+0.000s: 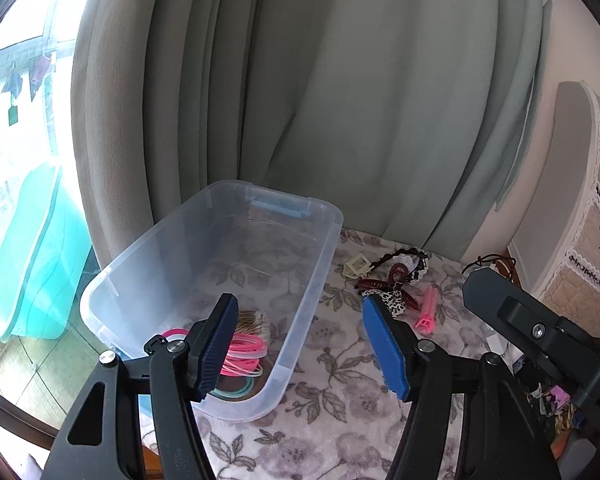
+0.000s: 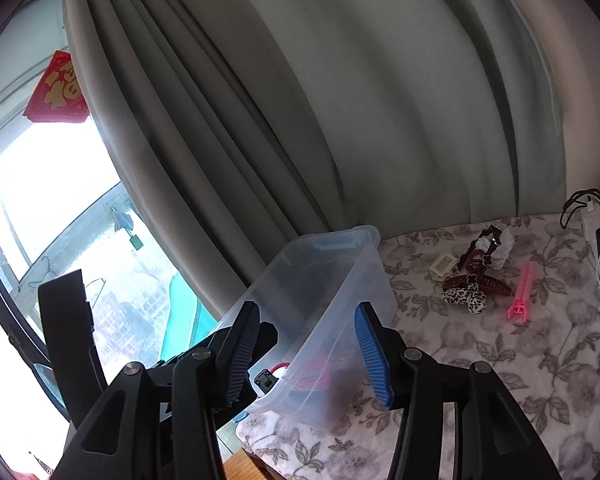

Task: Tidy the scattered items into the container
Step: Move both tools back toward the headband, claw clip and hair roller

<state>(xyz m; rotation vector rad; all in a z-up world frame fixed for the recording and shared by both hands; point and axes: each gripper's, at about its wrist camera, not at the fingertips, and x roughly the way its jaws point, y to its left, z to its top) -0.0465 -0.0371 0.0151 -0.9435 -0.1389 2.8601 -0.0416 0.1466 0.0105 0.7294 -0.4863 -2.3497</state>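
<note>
**Clear bin at left, loose hair accessories at right**

Far left: window and teal tub outside the cloth. Left: clear plastic container on the floral cloth, against the grey-green curtain; it holds pink hair bands, teal bands and a bundle of bobby pins. Near left: left gripper, released, jaws wide, empty, straddling the container's near right wall. Right gripper, likewise released and empty, at the container's near end. Right of the container, well apart: cream clip, dark red claw clips, leopard-print bow, pink clip. Far right: black cables.
</note>
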